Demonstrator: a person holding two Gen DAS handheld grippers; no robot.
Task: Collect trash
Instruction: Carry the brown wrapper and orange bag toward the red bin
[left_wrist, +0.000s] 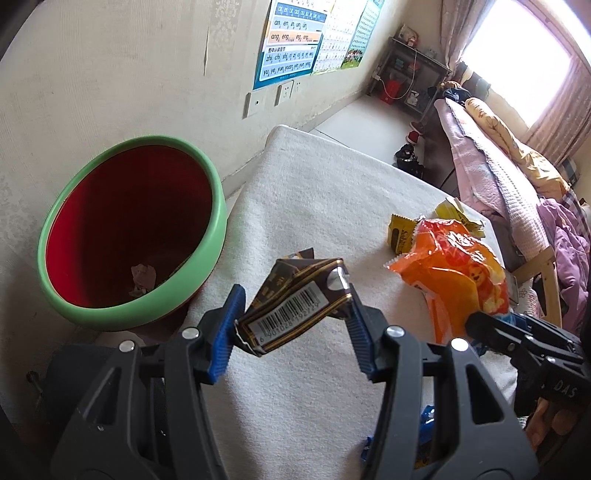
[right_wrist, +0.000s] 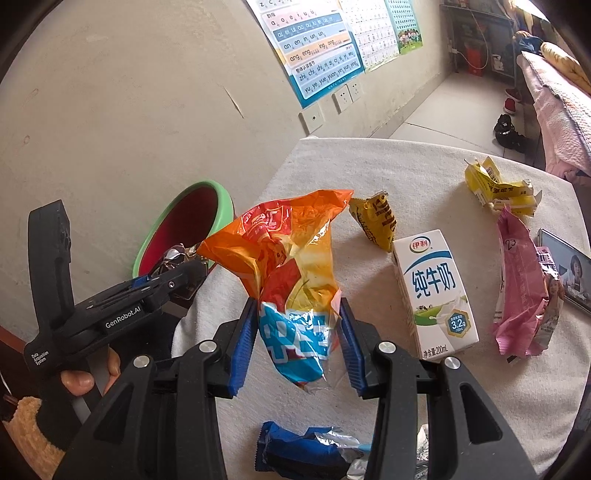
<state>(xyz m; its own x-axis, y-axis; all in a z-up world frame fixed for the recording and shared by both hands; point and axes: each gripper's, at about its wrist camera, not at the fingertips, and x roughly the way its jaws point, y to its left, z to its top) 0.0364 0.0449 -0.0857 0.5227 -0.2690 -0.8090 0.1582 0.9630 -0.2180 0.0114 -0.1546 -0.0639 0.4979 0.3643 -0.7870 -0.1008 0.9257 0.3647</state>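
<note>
Right beside the green-rimmed bin (left_wrist: 129, 229), the left gripper (left_wrist: 291, 317) is pinching a crushed brown carton (left_wrist: 295, 299), barcode up, just off the rim. Further from the bin, the right gripper (right_wrist: 297, 332) squeezes an orange snack bag (right_wrist: 288, 266). Next to that stands a milk carton (right_wrist: 432, 291) reading "纯牛奶", "3.2g", "200mL".

**Sunlit bedroom, charts on the wall**

Daylight floods through a curtained window (left_wrist: 517, 55) onto a bed (left_wrist: 491, 155) heaped with pink and yellow bedding. Pinyin posters (left_wrist: 291, 40) hang on the cream wall (left_wrist: 110, 74) above switch plates; a metal shelf (left_wrist: 410, 70) fills the far corner; shoes (left_wrist: 408, 153) lie on the pale floor.
</note>
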